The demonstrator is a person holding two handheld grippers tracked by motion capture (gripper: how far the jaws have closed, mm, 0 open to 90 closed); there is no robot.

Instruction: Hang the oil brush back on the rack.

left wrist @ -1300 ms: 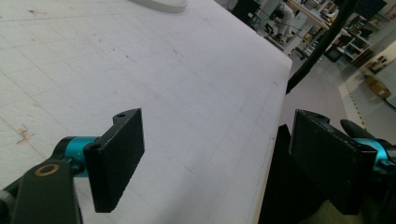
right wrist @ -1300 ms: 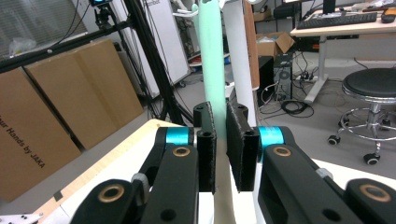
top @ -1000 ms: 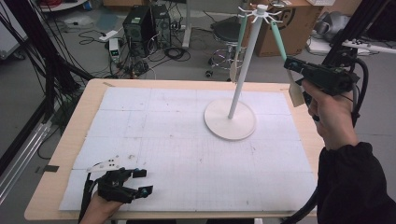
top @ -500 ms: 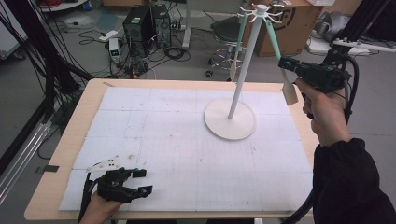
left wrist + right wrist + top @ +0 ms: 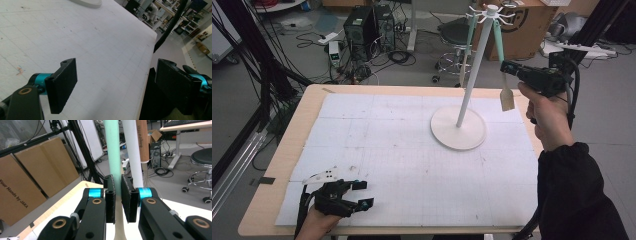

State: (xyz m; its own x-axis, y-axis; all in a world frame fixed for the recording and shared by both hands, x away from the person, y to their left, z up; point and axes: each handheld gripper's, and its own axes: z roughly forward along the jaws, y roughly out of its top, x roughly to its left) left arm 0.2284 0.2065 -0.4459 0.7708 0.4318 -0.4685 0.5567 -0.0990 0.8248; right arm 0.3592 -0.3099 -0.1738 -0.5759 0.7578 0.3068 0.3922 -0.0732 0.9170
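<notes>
A white hook stand (image 5: 472,70) rises from a round base (image 5: 458,127) at the table's back right. A spatula with a mint-green handle (image 5: 498,37) and a wooden blade (image 5: 507,99) hangs from its top hooks. My right gripper (image 5: 507,67) is shut on the spatula, held up beside the pole. In the right gripper view the green handle (image 5: 112,147) runs between the nearly closed pads of the right gripper (image 5: 117,197), with the white pole (image 5: 131,150) just behind. My left gripper (image 5: 363,193) rests at the front left of the table, open and holding nothing (image 5: 117,87).
A second green-handled utensil (image 5: 468,42) hangs on the stand's far side. A white gridded mat (image 5: 402,150) covers the wooden table. Behind the table are a stool (image 5: 452,50), computer cases (image 5: 362,25) with cables and a cardboard box (image 5: 527,20). Black frame posts (image 5: 257,60) stand at left.
My right gripper has moved left towards the stand's pole, carrying the spatula's lower end with it. The left gripper has stayed put.
</notes>
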